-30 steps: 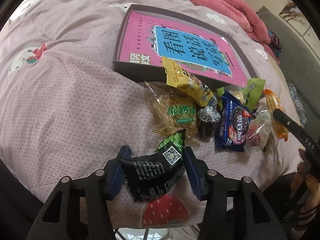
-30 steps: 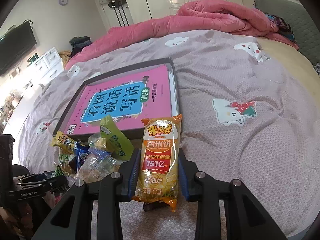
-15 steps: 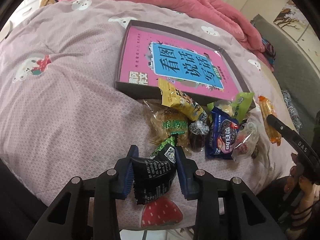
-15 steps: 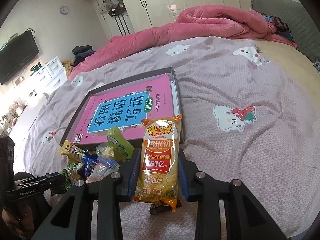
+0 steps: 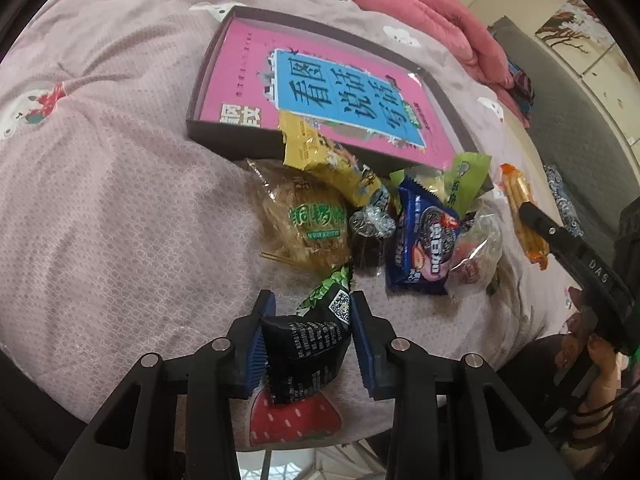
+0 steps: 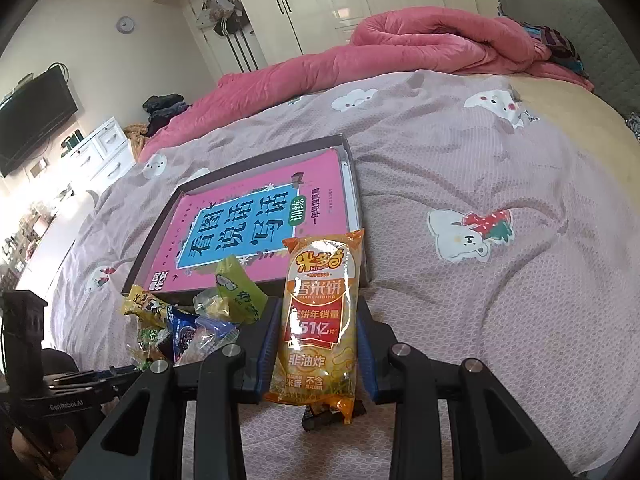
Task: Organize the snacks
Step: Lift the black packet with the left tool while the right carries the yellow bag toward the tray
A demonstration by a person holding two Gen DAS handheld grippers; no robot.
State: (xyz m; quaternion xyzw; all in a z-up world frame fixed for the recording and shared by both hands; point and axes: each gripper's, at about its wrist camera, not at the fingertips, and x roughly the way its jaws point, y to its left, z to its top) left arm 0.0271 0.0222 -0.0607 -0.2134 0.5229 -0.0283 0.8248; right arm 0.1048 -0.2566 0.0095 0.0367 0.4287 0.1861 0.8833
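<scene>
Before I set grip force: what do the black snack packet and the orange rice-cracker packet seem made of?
Black snack packet: looks like thin, matte printed plastic film; it crumples between the left gripper pads. Orange rice-cracker packet: glossy, partly clear plastic film, with glare streaks, in the right gripper.

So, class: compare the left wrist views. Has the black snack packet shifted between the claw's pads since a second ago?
Yes. The black snack packet now sits pinched between the left claw's blue pads, narrower than before, covering more of the strawberry print.
</scene>
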